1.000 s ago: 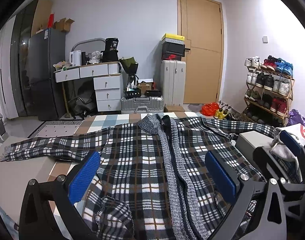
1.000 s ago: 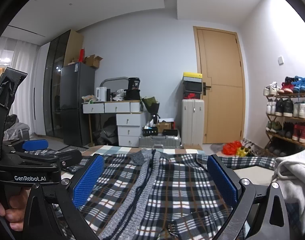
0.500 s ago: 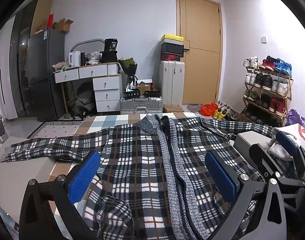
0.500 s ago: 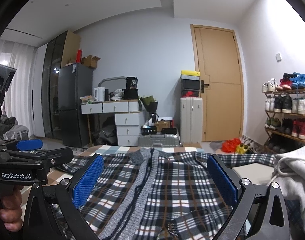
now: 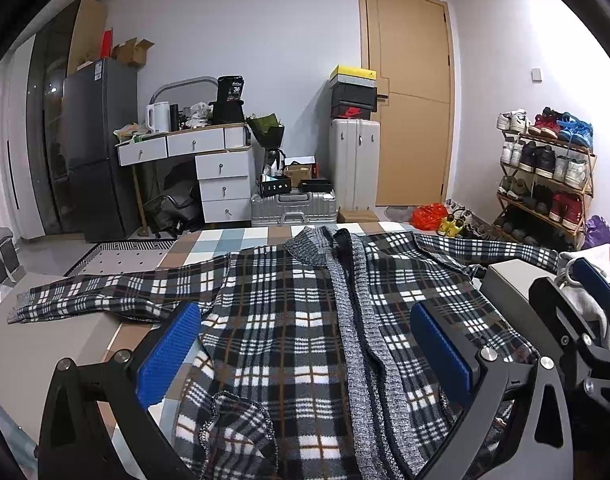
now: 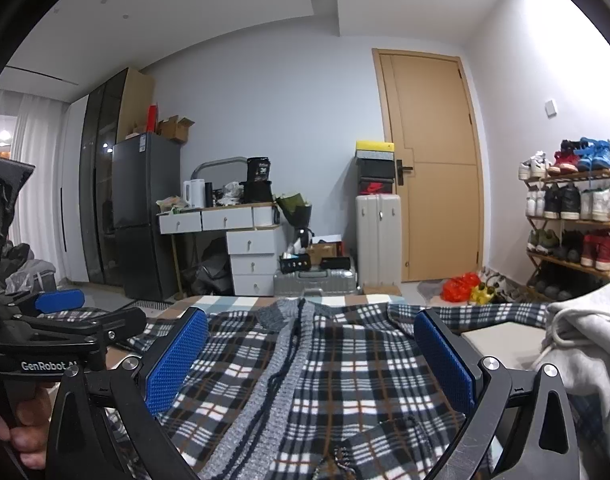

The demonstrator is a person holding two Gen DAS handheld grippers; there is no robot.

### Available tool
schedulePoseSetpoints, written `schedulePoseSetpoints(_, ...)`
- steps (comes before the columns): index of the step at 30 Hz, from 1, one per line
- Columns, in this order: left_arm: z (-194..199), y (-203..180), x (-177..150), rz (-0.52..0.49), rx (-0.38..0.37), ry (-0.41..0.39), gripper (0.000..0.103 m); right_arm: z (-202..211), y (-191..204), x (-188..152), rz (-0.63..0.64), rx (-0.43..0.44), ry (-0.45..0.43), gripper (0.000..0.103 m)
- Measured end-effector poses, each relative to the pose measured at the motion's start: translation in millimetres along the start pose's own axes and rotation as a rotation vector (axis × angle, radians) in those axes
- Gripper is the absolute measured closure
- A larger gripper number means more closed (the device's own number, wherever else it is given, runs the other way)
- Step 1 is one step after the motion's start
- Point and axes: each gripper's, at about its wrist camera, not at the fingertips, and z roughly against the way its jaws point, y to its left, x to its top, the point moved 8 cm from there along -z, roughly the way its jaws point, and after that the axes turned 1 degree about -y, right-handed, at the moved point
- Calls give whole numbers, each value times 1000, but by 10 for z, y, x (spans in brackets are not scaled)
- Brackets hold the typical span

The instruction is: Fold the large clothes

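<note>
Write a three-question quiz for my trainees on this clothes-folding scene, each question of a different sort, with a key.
1. True or false: the left gripper is clamped on the black, white and brown plaid knit cardigan.
2. Multiple choice: in the left wrist view, the cardigan's long sleeve on the left lies (A) stretched outwards flat, (B) folded over the chest, (C) rolled up.
3. Fill in: beside the right gripper, on its right, lies a light ____ hooded sweatshirt with a drawcord.

Key:
1. False; its blue-padded fingers stand wide apart above the cloth.
2. A.
3. Grey.
</note>
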Motion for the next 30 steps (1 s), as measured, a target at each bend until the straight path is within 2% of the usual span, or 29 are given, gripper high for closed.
schedulePoseSetpoints(30, -75, 80, -49, -7, 14, 23, 1, -29, -106, 12, -38, -16, 23, 0)
